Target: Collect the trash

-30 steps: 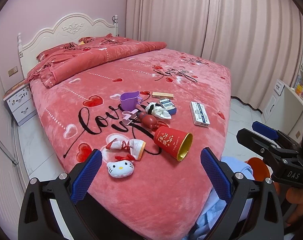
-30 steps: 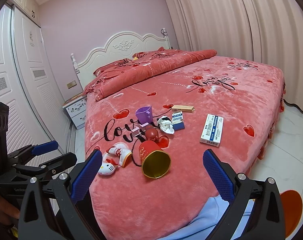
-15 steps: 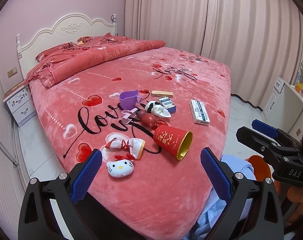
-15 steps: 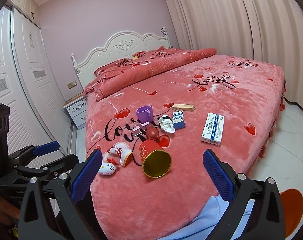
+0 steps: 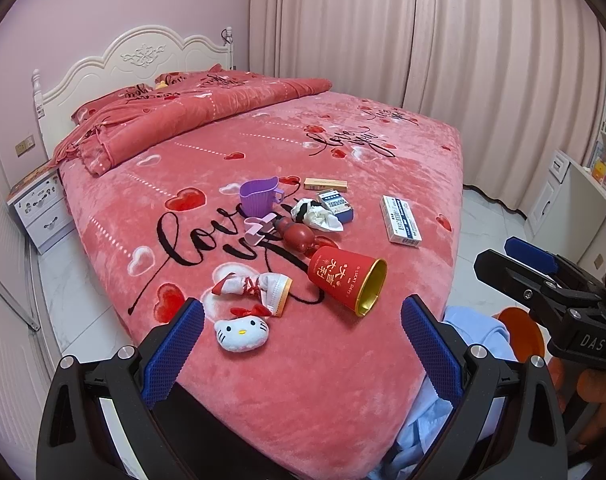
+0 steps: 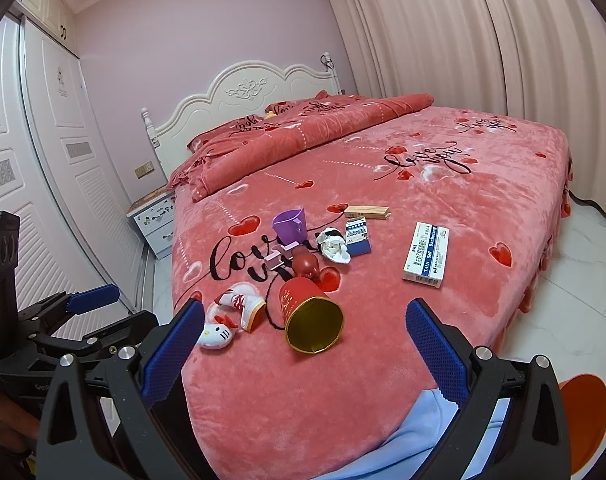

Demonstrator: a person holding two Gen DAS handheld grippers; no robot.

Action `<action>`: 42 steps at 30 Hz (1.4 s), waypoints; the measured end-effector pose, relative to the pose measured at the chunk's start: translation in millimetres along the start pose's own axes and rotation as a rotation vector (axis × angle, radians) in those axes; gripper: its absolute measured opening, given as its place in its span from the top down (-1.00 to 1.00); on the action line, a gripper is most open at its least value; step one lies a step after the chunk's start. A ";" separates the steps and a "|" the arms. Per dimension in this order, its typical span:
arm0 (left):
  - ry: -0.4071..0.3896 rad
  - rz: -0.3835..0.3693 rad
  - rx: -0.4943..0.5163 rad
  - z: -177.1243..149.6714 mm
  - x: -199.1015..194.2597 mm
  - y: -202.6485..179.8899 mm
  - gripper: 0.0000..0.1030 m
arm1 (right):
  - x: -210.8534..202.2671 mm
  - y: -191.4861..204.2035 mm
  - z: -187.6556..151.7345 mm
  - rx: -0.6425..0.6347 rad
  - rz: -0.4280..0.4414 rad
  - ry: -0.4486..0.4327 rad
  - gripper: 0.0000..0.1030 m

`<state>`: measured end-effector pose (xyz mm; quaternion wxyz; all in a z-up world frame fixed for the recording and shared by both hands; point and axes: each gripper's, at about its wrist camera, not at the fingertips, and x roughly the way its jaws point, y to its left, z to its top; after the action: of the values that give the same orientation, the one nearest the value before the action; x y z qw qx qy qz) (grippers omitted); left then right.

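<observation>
Items lie on a red heart-print bed. A red paper cup lies on its side, gold mouth toward me. A crumpled white tissue lies beside a small blue-white box. A white medicine box lies to the right, a thin tan box farther back. My left gripper is open and empty, short of the bed's near edge. My right gripper is open and empty too. It also shows at the right in the left wrist view.
A Hello Kitty plush, a small red-white sock, a purple cup, a pink clip and a dark red toy lie among the items. An orange bin stands on the floor right of the bed. A nightstand stands left.
Both grippers have drifted slightly; the view of the bed shifted a little. Nothing was taken hold of and both stay open.
</observation>
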<state>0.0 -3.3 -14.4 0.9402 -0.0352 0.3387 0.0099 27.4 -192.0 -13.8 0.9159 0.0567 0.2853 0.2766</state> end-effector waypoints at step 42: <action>0.153 -0.239 0.255 -23.6 50.1 56.1 -0.89 | 50.6 -15.0 1.1 -0.180 0.297 0.109 -0.91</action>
<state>21.2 50.7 -67.8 0.9031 0.0437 0.4010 -0.1475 69.8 -177.3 -41.7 0.8494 0.0010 0.2972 0.4360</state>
